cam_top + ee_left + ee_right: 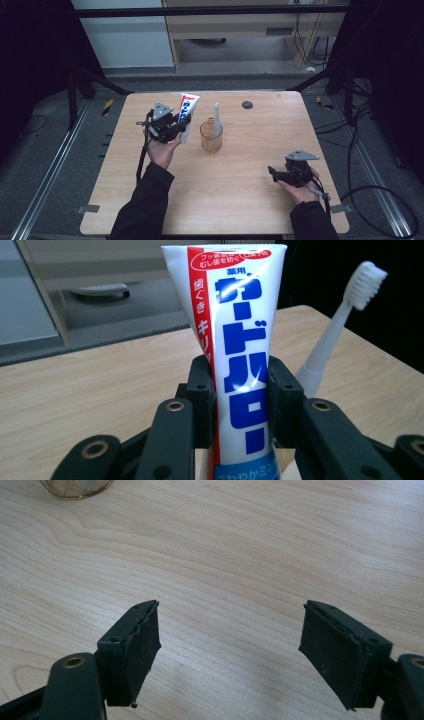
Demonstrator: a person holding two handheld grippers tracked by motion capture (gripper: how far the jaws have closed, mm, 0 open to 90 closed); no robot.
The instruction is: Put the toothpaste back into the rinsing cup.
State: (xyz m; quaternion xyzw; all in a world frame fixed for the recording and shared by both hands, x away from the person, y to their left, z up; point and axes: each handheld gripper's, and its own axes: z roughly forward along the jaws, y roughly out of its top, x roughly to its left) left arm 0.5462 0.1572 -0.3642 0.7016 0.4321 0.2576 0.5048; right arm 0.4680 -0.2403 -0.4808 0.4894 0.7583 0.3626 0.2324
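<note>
The left gripper [183, 125] stands at about ten o'clock from the table's middle, with its jaws pinching one toothpaste tube [187, 114]. In the left gripper view both pads press the tube [239, 365] on its flat sides, low on its body. The tube's long axis runs from six o'clock to twelve o'clock in the high view, with the crimped flat end toward the far edge and the lower end hidden behind the gripper. It hangs clear of the wood, and the far edge of the table [260, 165] lies near behind it.

Just beside the tube at three o'clock stands one amber cup [211, 136] with one white toothbrush [217, 119] upright in it, bristles up. One small dark disc [247, 104] sits near the far edge at one o'clock from the cup.

Bare wood runs wide from the cup toward the near edge and the right edge, open room on both sides.

The right gripper [274, 173] rests at four o'clock, well apart from the cup, near the right edge. Its jaws stand spread with nothing but table between its pads [140, 645].
</note>
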